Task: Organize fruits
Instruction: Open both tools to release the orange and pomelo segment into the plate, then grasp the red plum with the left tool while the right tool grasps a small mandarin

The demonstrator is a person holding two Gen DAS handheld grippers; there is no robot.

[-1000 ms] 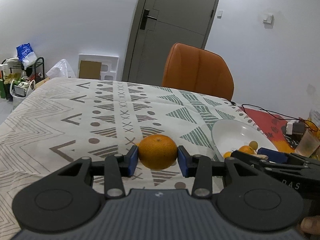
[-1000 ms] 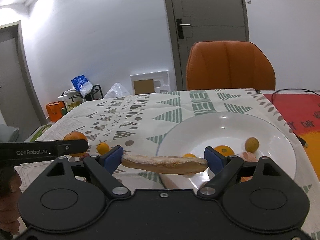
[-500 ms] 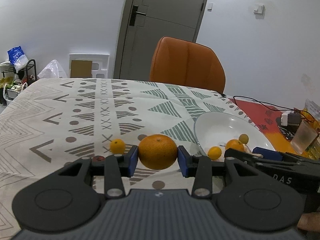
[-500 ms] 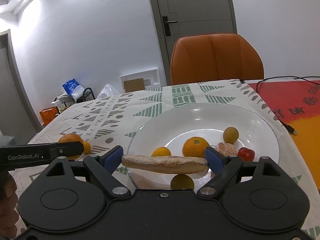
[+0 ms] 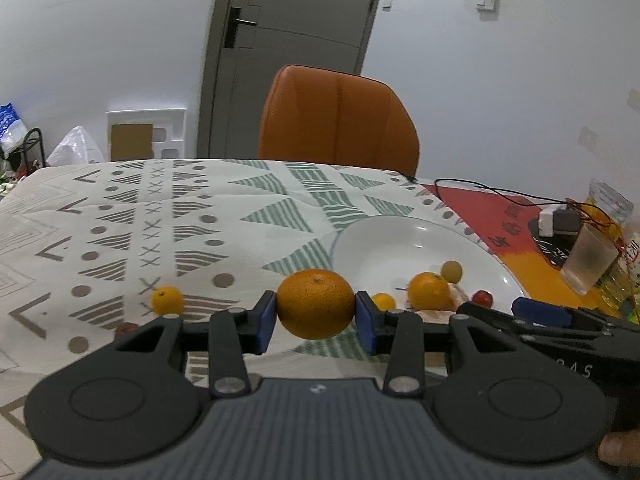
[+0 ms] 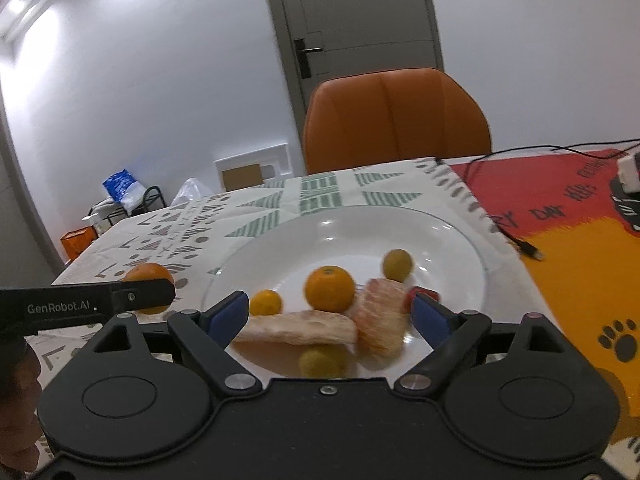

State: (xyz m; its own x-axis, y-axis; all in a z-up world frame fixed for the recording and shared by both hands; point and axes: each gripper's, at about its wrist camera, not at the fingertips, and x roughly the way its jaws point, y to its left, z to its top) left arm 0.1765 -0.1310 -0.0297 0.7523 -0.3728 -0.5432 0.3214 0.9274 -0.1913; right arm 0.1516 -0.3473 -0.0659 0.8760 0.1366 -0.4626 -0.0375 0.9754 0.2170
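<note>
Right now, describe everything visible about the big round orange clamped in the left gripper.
The big round orange has bright, finely dimpled peel with a small pale stem scar on top. It looks whole and unbruised. The left gripper holds it by its sides, one blue pad pressing each flank, lifted clear of the patterned tablecloth. It hangs just left of the white plate, not yet over it. Nothing else touches it.

A large round orange with pitted skin (image 5: 315, 309) hangs clear of the patterned cloth, pinched at its sides between two blue pads. A long pale peeled fruit segment (image 6: 298, 329) lies level over the near part of a wide white plate (image 6: 448, 240). In the plate sit a medium orange (image 6: 330, 289), a small orange (image 6: 265, 303), two yellow-green round fruits (image 6: 397, 265), a pinkish peeled wedge (image 6: 380, 330) and a red cherry tomato (image 6: 420, 294). Another small orange (image 5: 167, 300) rests on the cloth.
</note>
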